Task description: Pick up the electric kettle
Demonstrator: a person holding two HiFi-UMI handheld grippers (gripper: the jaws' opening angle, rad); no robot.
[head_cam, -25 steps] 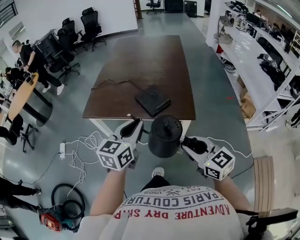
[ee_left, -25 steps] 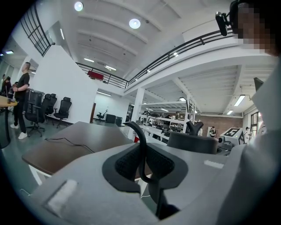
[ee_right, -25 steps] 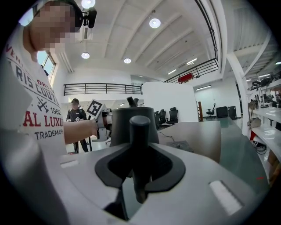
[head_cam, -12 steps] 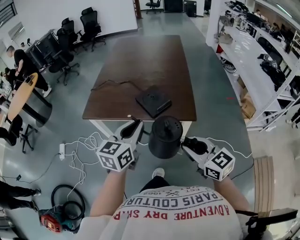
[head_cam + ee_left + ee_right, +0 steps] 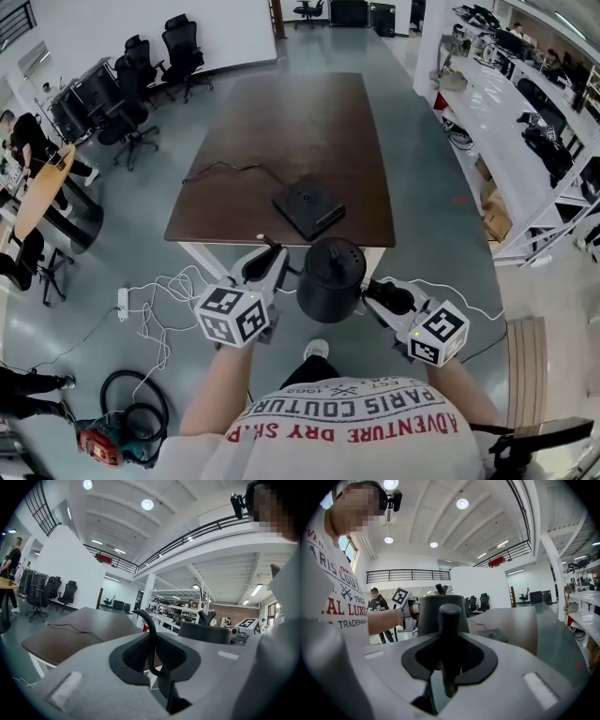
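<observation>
Two grippers, both clamped on the electric kettle. The left gripper had its jaws closed on the thin curved spout, one pad pressing each side. The right gripper had its jaws closed on the thick black handle, which stood upright between the pads.

The kettle hung in the air between them, touching both. Its body sat just right of the left gripper's tips and just left of the right gripper's tips. The body was upright with the lid on top. Its long axis, spout to handle, ran straight across from one gripper to the other, so neither hand was nearer; each already had an end.

The base lay ahead of both sets of tips on the brown table, clear of the kettle. The kettle itself was on the person's side of the base, by the table's near edge. A thin cable lay on the table further ahead of the left gripper.

Judgement: the pick-up looked essentially done, with the kettle off its base. The handle grip probably carried the weight, and the spout grip was a thin hold, likely only steadying. The next move depends on keeping that spout-to-handle line level. If one gripper rose or drifted away from the other, the kettle could tip or the spout could slip out.
</observation>
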